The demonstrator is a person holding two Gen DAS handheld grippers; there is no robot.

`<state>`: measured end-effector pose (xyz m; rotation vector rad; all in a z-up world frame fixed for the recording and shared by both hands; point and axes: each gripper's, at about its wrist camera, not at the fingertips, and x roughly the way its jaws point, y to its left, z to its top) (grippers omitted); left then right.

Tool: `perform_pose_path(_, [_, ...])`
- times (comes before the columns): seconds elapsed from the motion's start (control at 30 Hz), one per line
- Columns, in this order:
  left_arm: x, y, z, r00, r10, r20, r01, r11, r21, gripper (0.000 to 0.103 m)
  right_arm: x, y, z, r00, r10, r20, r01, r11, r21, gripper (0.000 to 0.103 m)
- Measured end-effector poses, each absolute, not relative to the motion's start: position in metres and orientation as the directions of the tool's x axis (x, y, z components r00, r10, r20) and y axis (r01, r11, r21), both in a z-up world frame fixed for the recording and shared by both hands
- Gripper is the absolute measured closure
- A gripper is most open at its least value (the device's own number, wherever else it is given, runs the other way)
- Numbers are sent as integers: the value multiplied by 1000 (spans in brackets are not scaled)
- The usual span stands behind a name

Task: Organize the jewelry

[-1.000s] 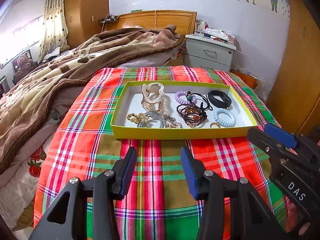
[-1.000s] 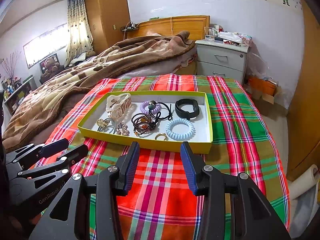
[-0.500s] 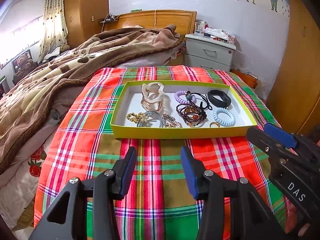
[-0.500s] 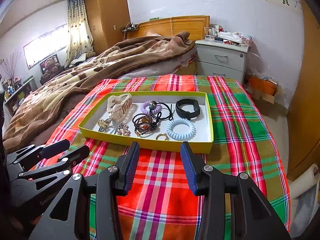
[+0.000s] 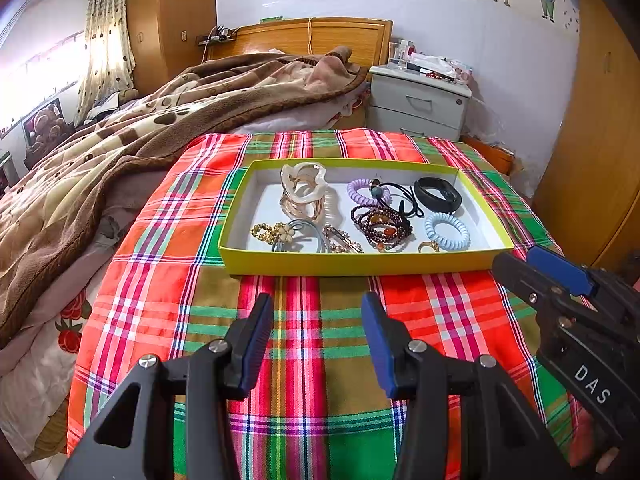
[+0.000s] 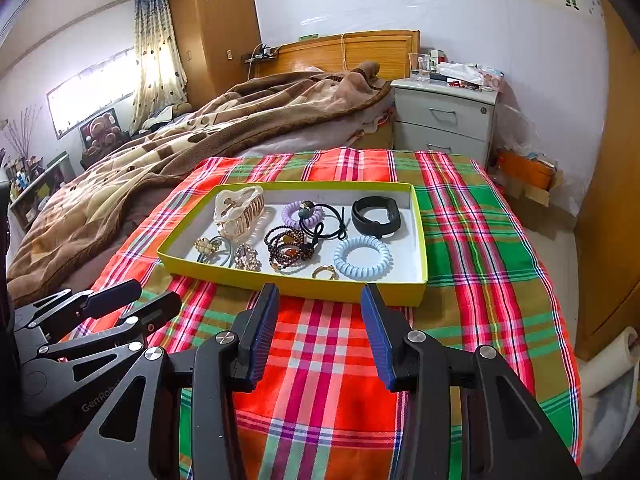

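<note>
Short of the yellow tray (image 5: 360,266), both grippers are being held with jaws wide apart, nothing gripped or touched: left gripper (image 5: 316,340), right gripper (image 6: 320,332). Bare plaid cloth (image 6: 480,248) is being left open around the tray's near rim and right side. Inside the tray, a ribbed blue coil band (image 6: 363,258), dark beaded bracelets (image 6: 289,245), a black strap (image 6: 376,216) and a pale claw clip (image 6: 239,211) are lying loose.
</note>
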<state>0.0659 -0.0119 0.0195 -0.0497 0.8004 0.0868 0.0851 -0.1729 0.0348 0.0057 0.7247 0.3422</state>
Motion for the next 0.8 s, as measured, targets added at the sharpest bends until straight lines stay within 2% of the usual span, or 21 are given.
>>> perform_pose_path(0.8, [66,-13,19,688,70,-722,-103,995,-3,55,86,-173,34,696,308,-649,-304,945,123,60])
